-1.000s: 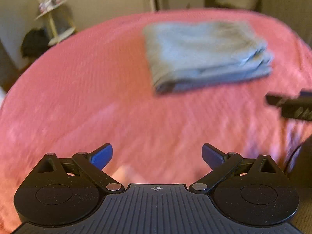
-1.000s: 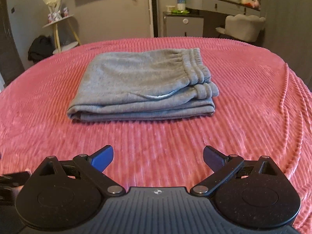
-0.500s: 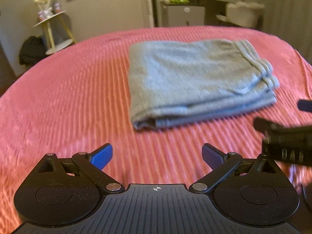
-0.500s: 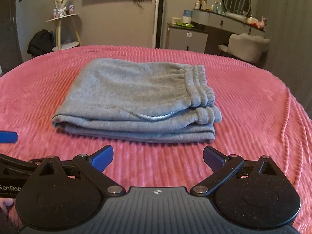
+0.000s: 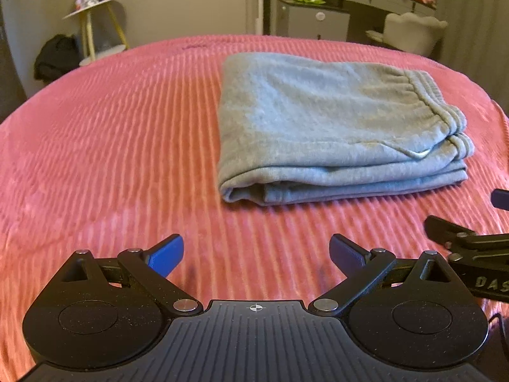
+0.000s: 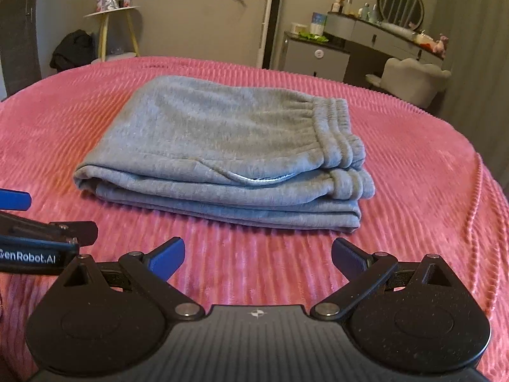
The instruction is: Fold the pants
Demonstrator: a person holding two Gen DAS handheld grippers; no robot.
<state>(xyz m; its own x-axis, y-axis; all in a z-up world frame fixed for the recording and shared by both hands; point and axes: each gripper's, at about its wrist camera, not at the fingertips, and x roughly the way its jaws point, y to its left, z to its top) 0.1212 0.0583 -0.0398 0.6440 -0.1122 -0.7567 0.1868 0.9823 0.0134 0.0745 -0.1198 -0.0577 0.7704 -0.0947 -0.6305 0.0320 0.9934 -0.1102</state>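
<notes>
Grey sweatpants (image 5: 331, 127) (image 6: 229, 149) lie folded into a thick rectangle on the pink ribbed bedspread (image 5: 111, 146) (image 6: 413, 175), elastic waistband to the right. My left gripper (image 5: 256, 254) hovers open over the bedspread, short of the pants' near left corner, holding nothing. My right gripper (image 6: 257, 258) is open too, just before the pants' near edge, with nothing between its blue fingers. Each gripper shows at the side edge of the other's view.
The bed's right edge (image 6: 477, 197) curves down past the pants. Beyond the bed stand a small round side table (image 6: 111, 28), a dark bundle (image 6: 74, 49) on the floor, a dresser with mirror (image 6: 381, 38) and a pale chair (image 6: 410, 79).
Both grippers have drawn back and tilted up, so the pants sit lower and farther in view. The left view has swung right toward the pants. Both stayed open.
</notes>
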